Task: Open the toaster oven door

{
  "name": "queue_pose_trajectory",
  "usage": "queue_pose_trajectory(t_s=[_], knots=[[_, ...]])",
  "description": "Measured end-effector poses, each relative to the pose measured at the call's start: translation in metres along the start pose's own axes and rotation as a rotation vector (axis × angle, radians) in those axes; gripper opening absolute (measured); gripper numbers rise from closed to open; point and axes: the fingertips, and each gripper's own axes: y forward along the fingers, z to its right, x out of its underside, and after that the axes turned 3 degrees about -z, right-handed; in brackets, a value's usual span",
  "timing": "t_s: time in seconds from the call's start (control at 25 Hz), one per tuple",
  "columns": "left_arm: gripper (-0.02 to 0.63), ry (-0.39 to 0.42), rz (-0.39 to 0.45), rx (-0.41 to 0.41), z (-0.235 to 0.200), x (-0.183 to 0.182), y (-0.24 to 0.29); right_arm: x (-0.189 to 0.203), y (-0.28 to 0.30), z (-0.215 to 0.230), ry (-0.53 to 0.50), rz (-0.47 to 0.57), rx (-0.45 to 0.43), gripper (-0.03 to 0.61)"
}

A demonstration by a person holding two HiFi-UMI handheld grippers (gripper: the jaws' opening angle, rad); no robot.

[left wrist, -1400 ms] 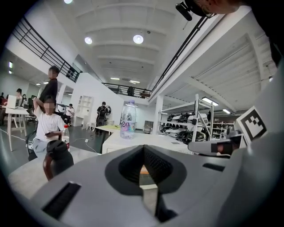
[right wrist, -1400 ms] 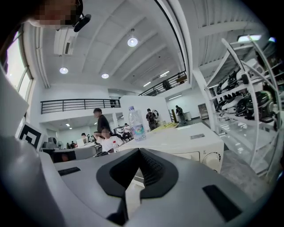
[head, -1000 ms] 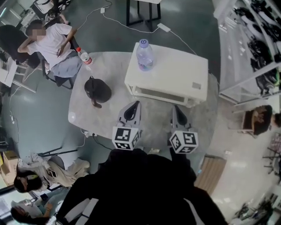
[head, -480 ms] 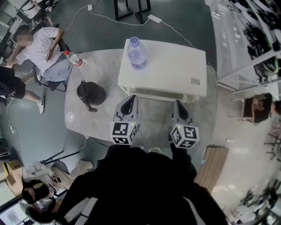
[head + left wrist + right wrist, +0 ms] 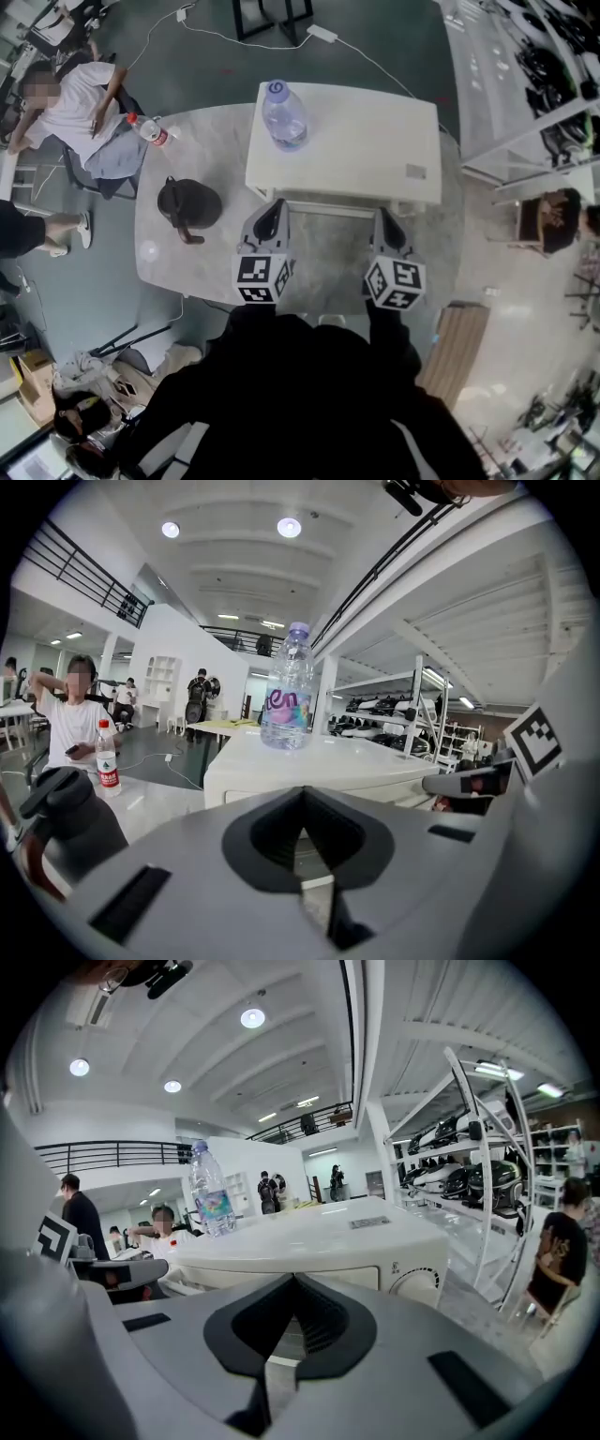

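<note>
The white toaster oven (image 5: 347, 141) stands on the grey marble table (image 5: 150, 253), its front facing me and its door looking closed; a handle bar (image 5: 328, 209) runs along the front. My left gripper (image 5: 273, 208) is shut and empty, with its tip just short of the front's left end. My right gripper (image 5: 384, 217) is shut and empty too, close to the right end. The oven (image 5: 319, 766) fills the left gripper view beyond the tip (image 5: 302, 794). In the right gripper view the tip (image 5: 293, 1279) points at the oven (image 5: 319, 1237), near a dial (image 5: 417, 1283).
A large water bottle (image 5: 284, 114) stands on the oven's top left corner. A black kettle (image 5: 187, 203) sits on the table left of the oven, and a small red-labelled bottle (image 5: 148, 130) stands at the far left edge. A seated person (image 5: 75, 103) is beyond. Shelving (image 5: 534, 84) stands at the right.
Both grippers have moved a little closer to the oven's front, staying shut. The head view has shifted, so the table and oven sit slightly higher and further left.
</note>
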Motion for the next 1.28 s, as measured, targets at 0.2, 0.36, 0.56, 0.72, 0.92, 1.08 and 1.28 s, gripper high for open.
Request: queue_pose_trajectory(t_s=[0.2, 0.36, 0.56, 0.72, 0.92, 1.08, 1.28], knots=[[0.003, 0.002, -0.031, -0.004, -0.003, 0.007, 0.008, -0.001, 0.005, 0.007, 0.004, -0.020, 0.023, 0.003], [0.003, 0.008, -0.043, -0.003, -0.002, 0.007, 0.011, -0.002, 0.007, 0.008, -0.007, -0.034, 0.018, 0.003], [0.003, 0.008, -0.086, -0.001, -0.002, 0.008, 0.015, -0.001, 0.012, 0.007, -0.049, -0.077, 0.028, 0.003], [0.003, 0.008, -0.100, -0.004, -0.001, 0.009, 0.015, 0.001, 0.011, 0.007, -0.054, -0.091, 0.029, 0.003], [0.003, 0.004, -0.104, -0.002, -0.001, 0.011, 0.014, 0.001, 0.009, 0.006, -0.047, -0.093, 0.026, 0.003], [0.003, -0.010, -0.104, -0.005, -0.002, 0.012, 0.014, 0.003, 0.009, 0.006, -0.035, -0.096, 0.017, 0.003], [0.003, -0.014, -0.095, -0.009, 0.001, 0.014, 0.010, 0.005, 0.004, 0.006, -0.026, -0.096, 0.009, 0.003]])
